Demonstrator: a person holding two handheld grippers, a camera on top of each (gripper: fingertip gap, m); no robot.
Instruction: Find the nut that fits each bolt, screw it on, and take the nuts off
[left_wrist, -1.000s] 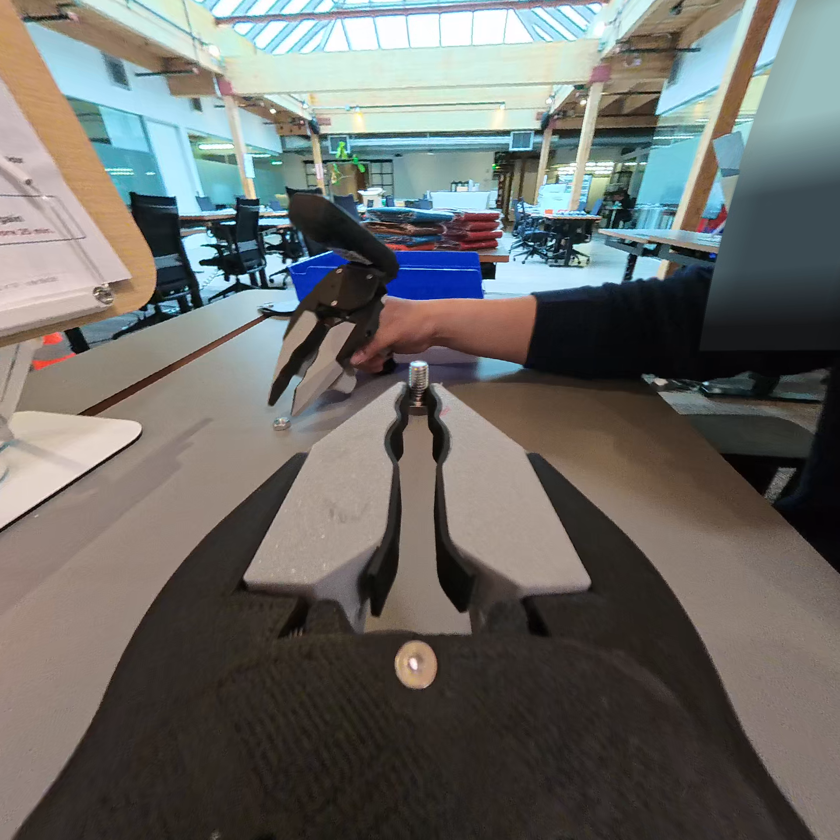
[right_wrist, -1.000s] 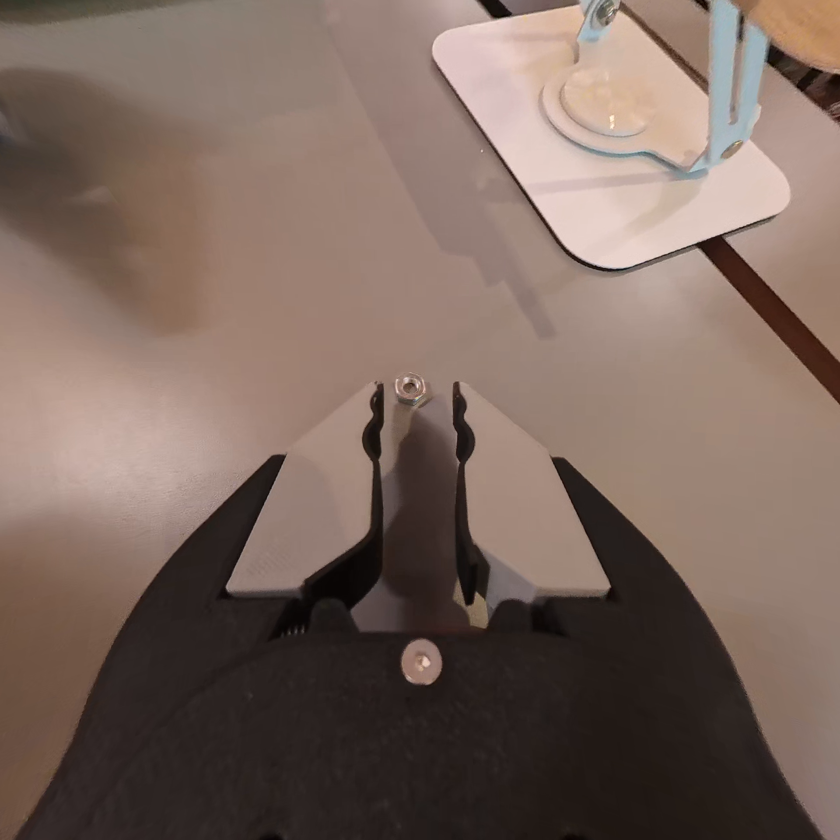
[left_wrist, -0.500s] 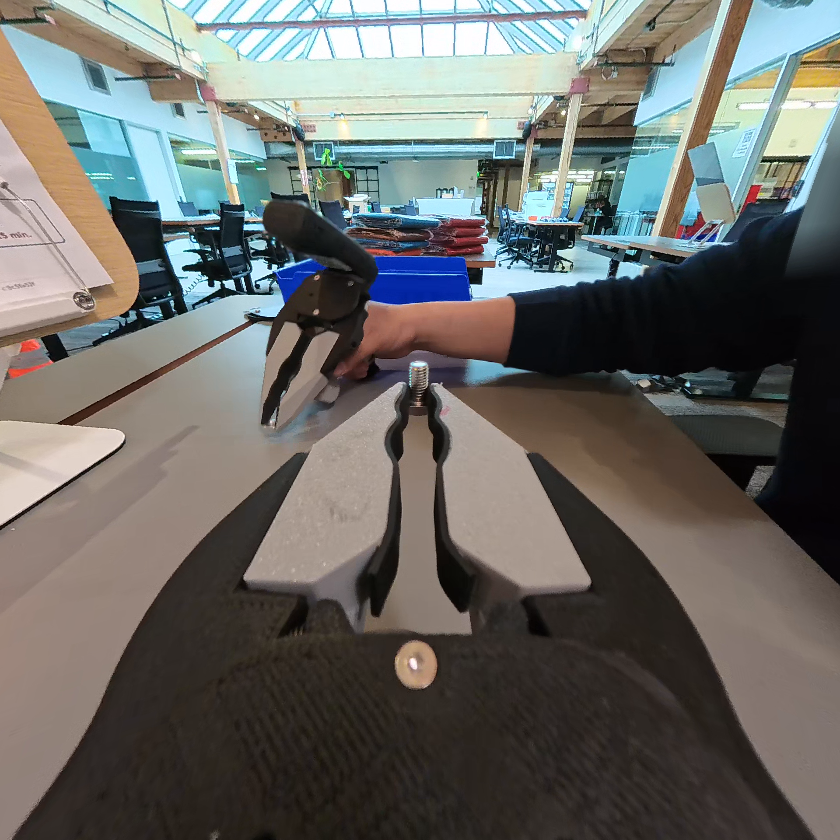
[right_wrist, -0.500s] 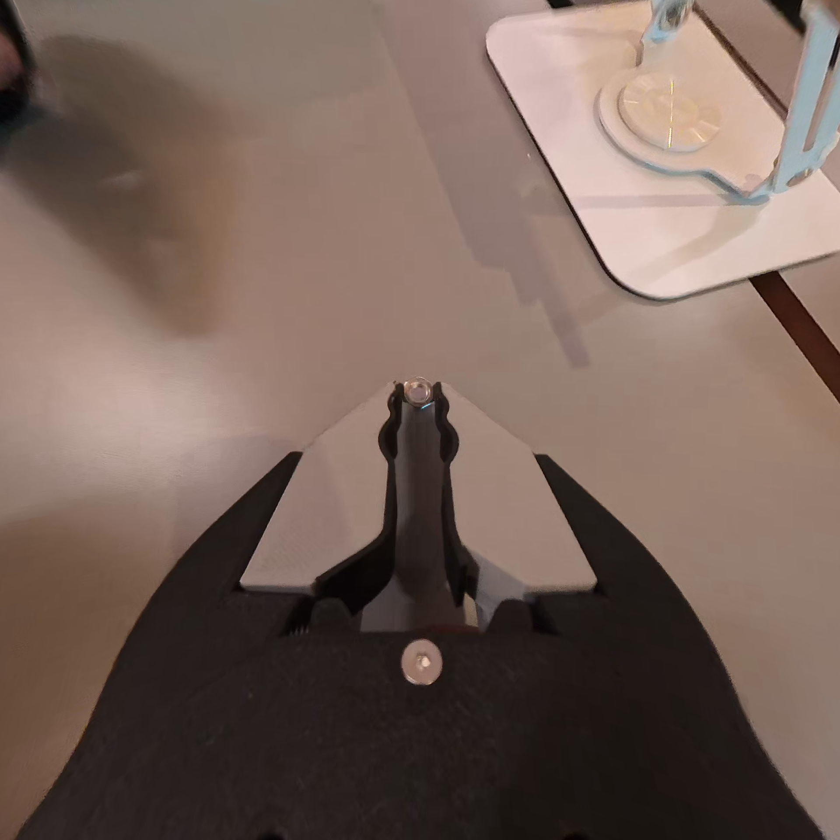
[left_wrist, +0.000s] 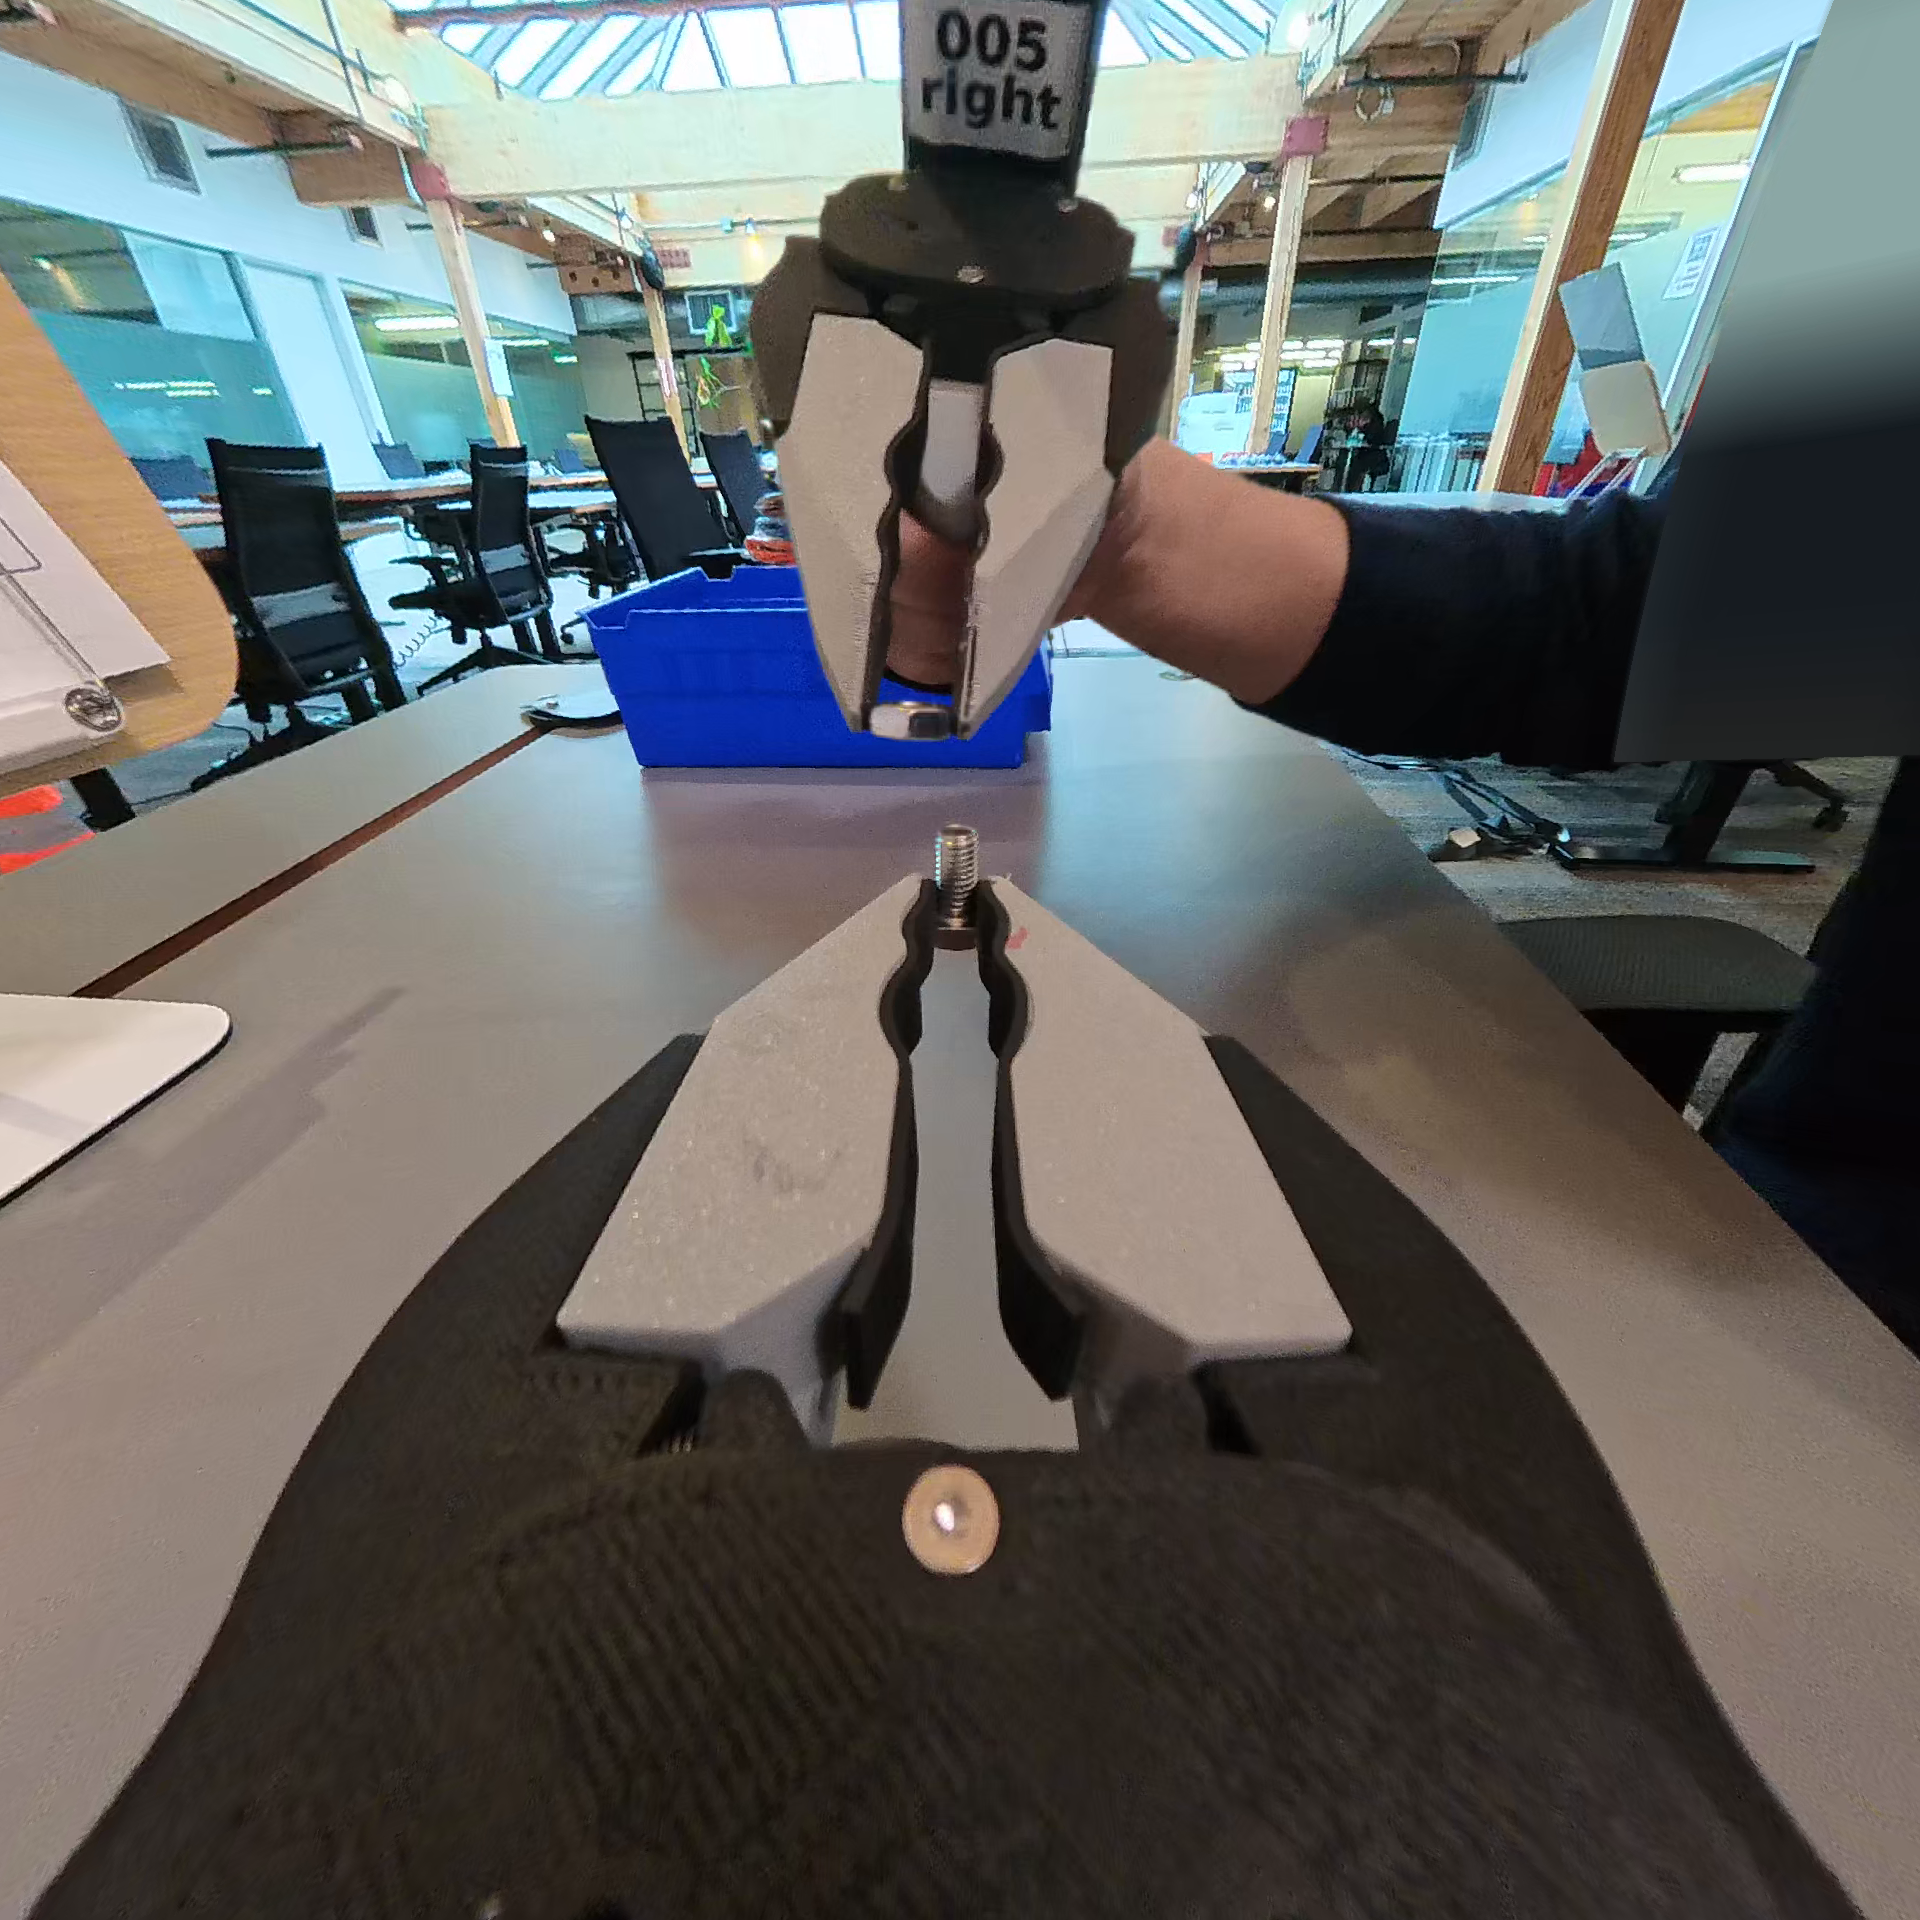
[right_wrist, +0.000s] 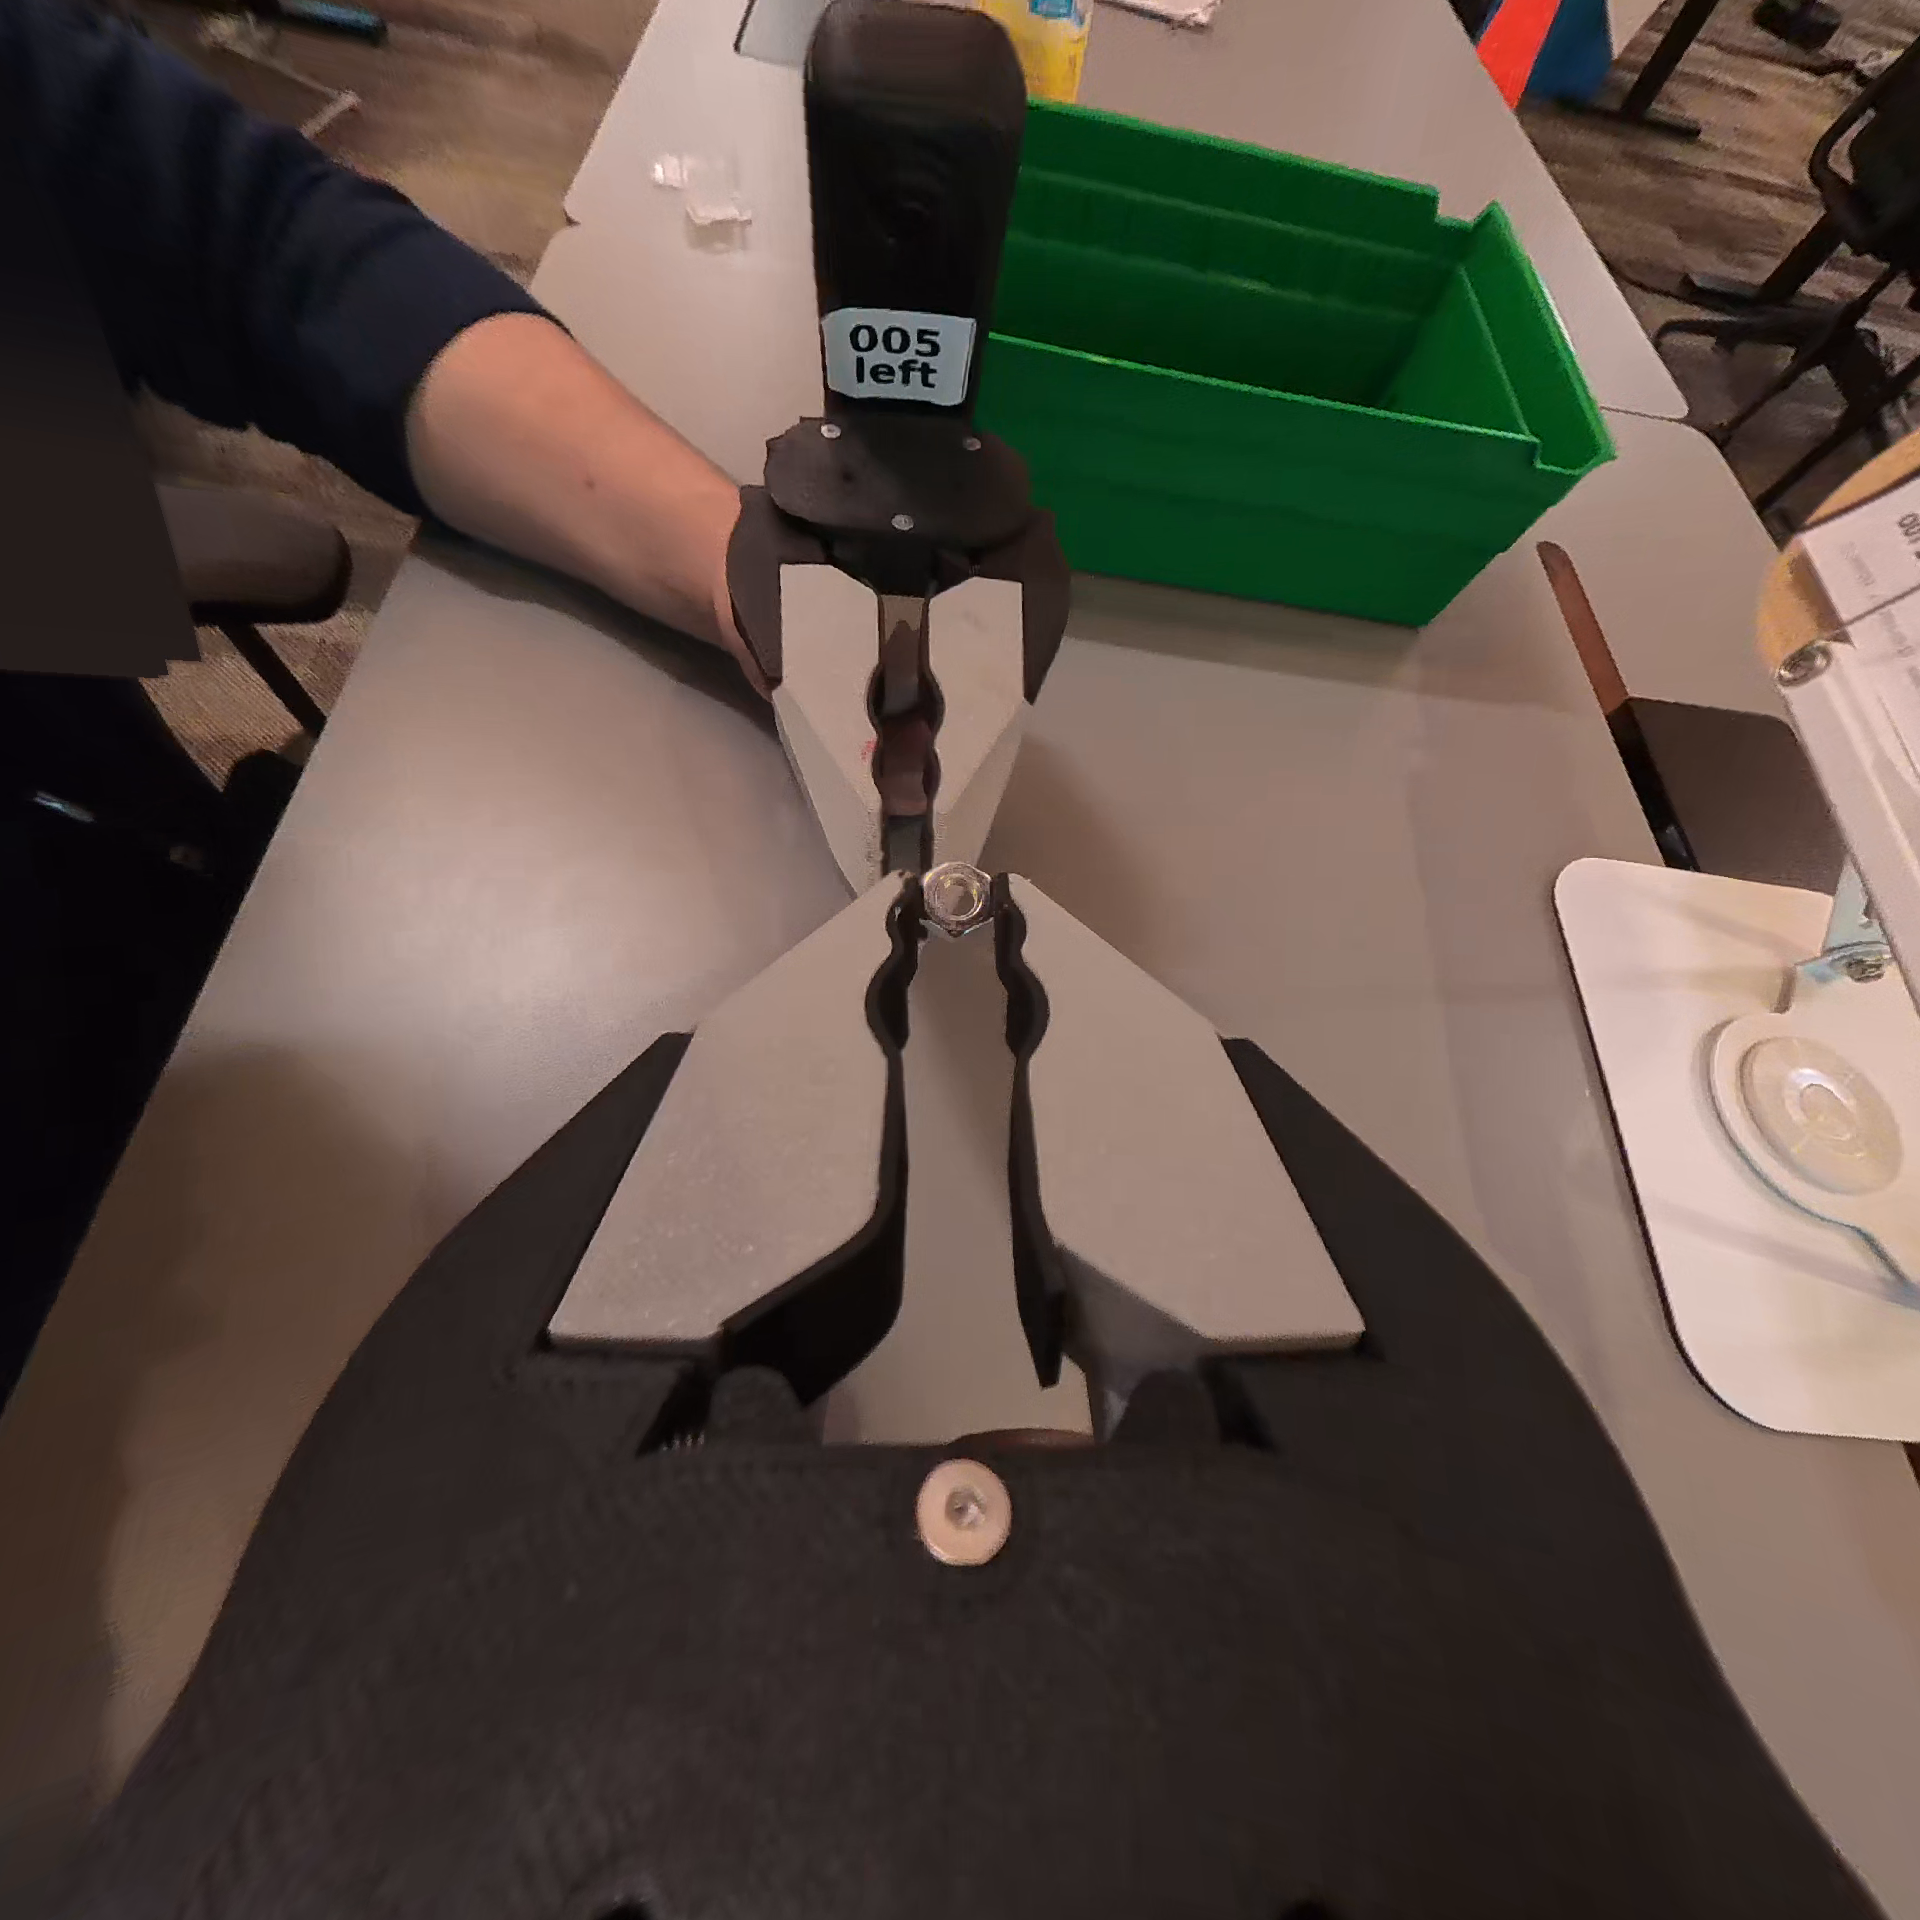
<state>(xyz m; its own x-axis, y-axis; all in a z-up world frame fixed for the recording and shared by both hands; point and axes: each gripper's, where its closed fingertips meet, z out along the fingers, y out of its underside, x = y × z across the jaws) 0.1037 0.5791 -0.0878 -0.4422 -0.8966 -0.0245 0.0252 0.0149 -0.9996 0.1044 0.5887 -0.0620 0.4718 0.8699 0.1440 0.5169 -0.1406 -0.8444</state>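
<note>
So the count was one bolt, one nut, two grippers and two bins. The left gripper was pinching the bolt upright, threads poking up past its tips. The right gripper had the silver nut squeezed flat between its tips, hanging right above the bolt with a gap between them. The blue bin sat behind the right gripper, contents hidden. The green bin behind the left gripper looked bare inside.
</note>
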